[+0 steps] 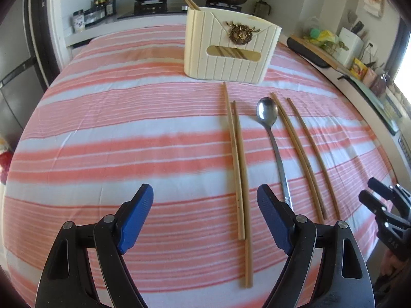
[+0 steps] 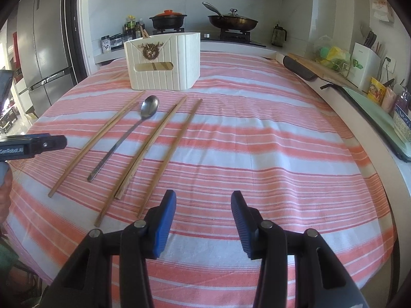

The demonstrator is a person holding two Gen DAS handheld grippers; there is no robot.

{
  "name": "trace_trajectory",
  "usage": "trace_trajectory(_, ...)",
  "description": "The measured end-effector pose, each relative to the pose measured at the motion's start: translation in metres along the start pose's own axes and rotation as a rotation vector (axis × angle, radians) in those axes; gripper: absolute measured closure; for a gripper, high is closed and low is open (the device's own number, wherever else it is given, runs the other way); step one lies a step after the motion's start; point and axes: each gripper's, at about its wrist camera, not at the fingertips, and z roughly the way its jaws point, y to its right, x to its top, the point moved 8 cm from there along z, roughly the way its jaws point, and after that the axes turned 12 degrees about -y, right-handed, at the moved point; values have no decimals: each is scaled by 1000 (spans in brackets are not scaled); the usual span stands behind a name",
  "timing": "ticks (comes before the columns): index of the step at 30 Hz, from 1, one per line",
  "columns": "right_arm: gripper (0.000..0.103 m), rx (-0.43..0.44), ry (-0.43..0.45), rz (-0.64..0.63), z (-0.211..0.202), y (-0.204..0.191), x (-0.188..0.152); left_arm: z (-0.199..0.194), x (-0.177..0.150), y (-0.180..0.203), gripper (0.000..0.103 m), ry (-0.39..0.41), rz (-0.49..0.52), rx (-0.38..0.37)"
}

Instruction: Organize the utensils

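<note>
Left wrist view: the left gripper is hovering low-center w/ jaws spread wide, nothing between them. Just ahead, center-right of frame, the utensils are lying on the striped tablecloth: a leftmost chopstick pair touching side by side, a metal spoon to its right w/ bowl pointing toward the holder, then a second chopstick pair, then a single chopstick set a bit apart. Count: 5 loose chopsticks, 1 spoon. The cream utensil holder is standing upper-center, a few more chopsticks sticking out its top-left corner; exact no. inside can't be told. The right gripper is showing at the lower-right edge, apparently parted.

Right wrist view: the right gripper is sitting bottom-center, pads spread, holding nothing, over bare cloth right of the row. Same row is fanning out center-left: chopsticks and spoon; holder upper-left-center. The left gripper's body is poking in at the left edge.

Handling, as a judgement: chopsticks prob. light, stiff, thin, lying flat on soft cloth, so likely to roll or slip; best pinched mid-length, across the shaft. Spoon prob. heavier, smooth and slippery; take the handle mid-shaft, not the bowl.
</note>
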Motion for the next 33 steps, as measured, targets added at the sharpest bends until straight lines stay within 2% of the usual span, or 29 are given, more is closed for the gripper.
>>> trace_trajectory(9, 58, 12, -1, 2, -1, -1, 0, 26, 8, 0, 19, -42, 49, 46)
trace_trajectory(23, 58, 33, -17, 14, 4, -3, -1, 36, 20, 0, 19, -54, 109, 112)
trace_trajectory(26, 58, 49, -30, 16, 9, -4, 4, 37, 23, 4, 32, -57, 105, 95)
trace_trajectory(30, 58, 112, -52, 21, 20, -14, 24, 34, 24, 17, 67, -53, 137, 90)
trace_trajectory(33, 59, 154, -73, -1, 30, -30, 35, 33, 23, 24, 91, -45, 142, 114)
